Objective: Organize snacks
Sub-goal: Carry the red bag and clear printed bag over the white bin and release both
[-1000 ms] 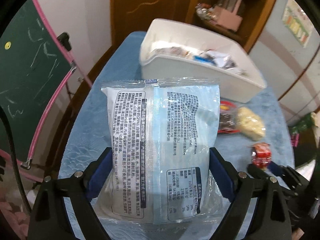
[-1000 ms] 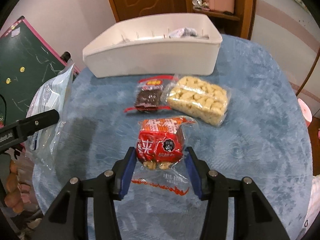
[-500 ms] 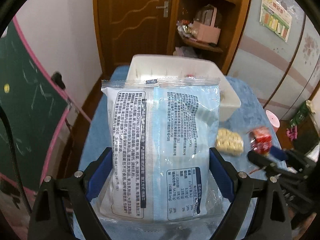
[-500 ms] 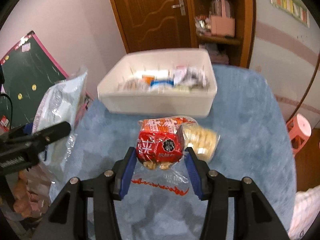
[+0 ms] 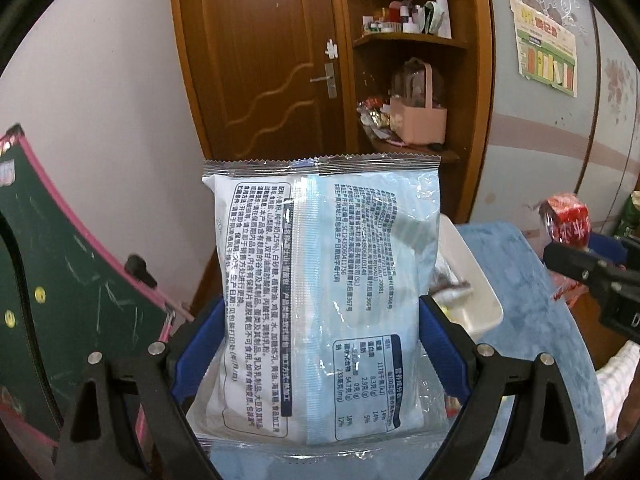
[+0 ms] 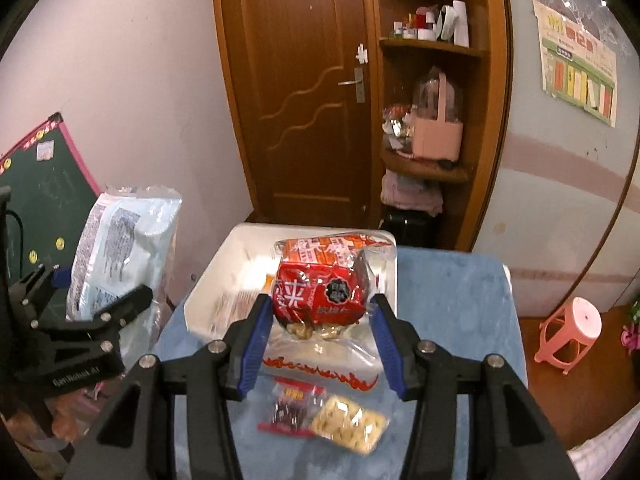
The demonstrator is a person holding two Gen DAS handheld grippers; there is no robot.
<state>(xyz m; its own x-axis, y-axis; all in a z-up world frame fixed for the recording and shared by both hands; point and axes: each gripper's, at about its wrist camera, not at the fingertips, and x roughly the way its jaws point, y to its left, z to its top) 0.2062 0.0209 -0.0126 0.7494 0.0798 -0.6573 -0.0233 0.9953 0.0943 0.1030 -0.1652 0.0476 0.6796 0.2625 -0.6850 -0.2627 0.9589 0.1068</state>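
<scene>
Right wrist view: my right gripper (image 6: 318, 330) clamps a red snack pack (image 6: 320, 290) above the white bin (image 6: 208, 280). My left gripper (image 5: 320, 354) clamps a wide blue bag (image 5: 320, 296); that slick, bulky film could slip free.

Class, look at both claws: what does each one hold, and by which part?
Left claw: pale blue snack bag, lower sides. Right claw: red snack packet, lower sides.

Pale blue snack bag (image 5: 320, 300) upright, red snack packet (image 6: 320, 292) aloft over white bin (image 6: 212, 280)
</scene>
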